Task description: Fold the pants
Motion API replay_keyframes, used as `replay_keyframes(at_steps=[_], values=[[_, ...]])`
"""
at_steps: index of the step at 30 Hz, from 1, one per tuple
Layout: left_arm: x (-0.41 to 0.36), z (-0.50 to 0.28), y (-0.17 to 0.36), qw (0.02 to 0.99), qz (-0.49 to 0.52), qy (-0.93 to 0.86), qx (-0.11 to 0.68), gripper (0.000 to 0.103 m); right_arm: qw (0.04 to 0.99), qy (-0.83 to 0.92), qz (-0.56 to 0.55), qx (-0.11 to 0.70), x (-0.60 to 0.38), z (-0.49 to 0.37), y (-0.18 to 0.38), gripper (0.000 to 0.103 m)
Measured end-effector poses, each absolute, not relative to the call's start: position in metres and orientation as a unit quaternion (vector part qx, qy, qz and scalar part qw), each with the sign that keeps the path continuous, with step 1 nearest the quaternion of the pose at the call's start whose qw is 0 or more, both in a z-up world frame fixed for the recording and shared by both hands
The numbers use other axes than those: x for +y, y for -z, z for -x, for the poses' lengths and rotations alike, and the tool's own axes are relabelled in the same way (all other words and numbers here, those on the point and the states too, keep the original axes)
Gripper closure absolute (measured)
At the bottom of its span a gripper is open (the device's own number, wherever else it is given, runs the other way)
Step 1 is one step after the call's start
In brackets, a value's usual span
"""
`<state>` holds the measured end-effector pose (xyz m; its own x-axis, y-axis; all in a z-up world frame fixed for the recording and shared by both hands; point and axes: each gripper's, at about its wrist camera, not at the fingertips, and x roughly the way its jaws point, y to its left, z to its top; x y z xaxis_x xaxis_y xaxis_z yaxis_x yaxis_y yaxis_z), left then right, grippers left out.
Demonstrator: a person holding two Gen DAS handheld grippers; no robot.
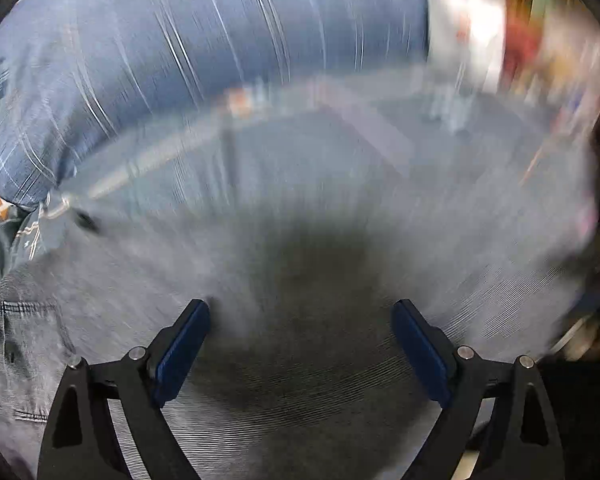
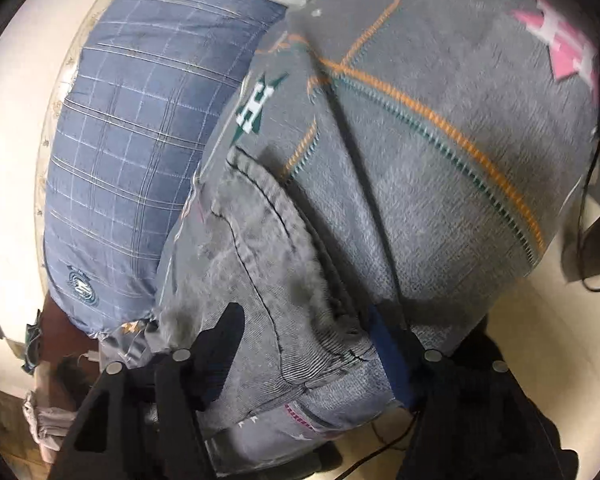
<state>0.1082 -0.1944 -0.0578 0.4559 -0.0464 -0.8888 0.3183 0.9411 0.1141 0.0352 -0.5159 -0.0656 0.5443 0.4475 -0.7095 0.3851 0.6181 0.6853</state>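
Grey denim pants lie spread on a bed; the left wrist view is motion-blurred. My left gripper is open just above the denim, nothing between its blue pads. In the right wrist view the pants lie bunched on a grey patterned blanket, a seam and waistband running toward the camera. My right gripper is open, its fingers on either side of the bunched denim edge; I cannot tell whether they touch it.
A blue checked pillow lies left of the pants, also in the left wrist view. Beyond the bed edge is pale floor with a black cable. Blurred clutter stands at the far right.
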Motion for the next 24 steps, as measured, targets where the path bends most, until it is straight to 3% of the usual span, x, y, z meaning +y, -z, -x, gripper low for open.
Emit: replay_keyframes(at_steps=[1, 5, 8, 10, 24], values=[[-0.195, -0.103, 0.057, 0.864, -0.136, 0.1, 0.475, 0.0, 0.771, -0.016, -0.419, 0.48, -0.512, -0.037, 0.064, 0.058], [-0.189, -0.104, 0.051, 0.861, -0.118, 0.094, 0.485, 0.0, 0.781, -0.009, -0.383, 0.493, -0.506, -0.043, 0.058, 0.062], [-0.185, -0.104, 0.045, 0.857, -0.116, 0.091, 0.493, 0.0, 0.772, -0.003, -0.397, 0.496, -0.5, -0.047, 0.058, 0.056], [-0.184, -0.101, 0.04, 0.86, -0.116, 0.091, 0.489, 0.0, 0.765, -0.004, -0.412, 0.495, -0.504, -0.042, 0.059, 0.039], [-0.174, -0.093, 0.028, 0.869, -0.095, 0.095, 0.477, 0.0, 0.724, -0.017, -0.475, 0.5, -0.485, -0.036, 0.069, 0.039]])
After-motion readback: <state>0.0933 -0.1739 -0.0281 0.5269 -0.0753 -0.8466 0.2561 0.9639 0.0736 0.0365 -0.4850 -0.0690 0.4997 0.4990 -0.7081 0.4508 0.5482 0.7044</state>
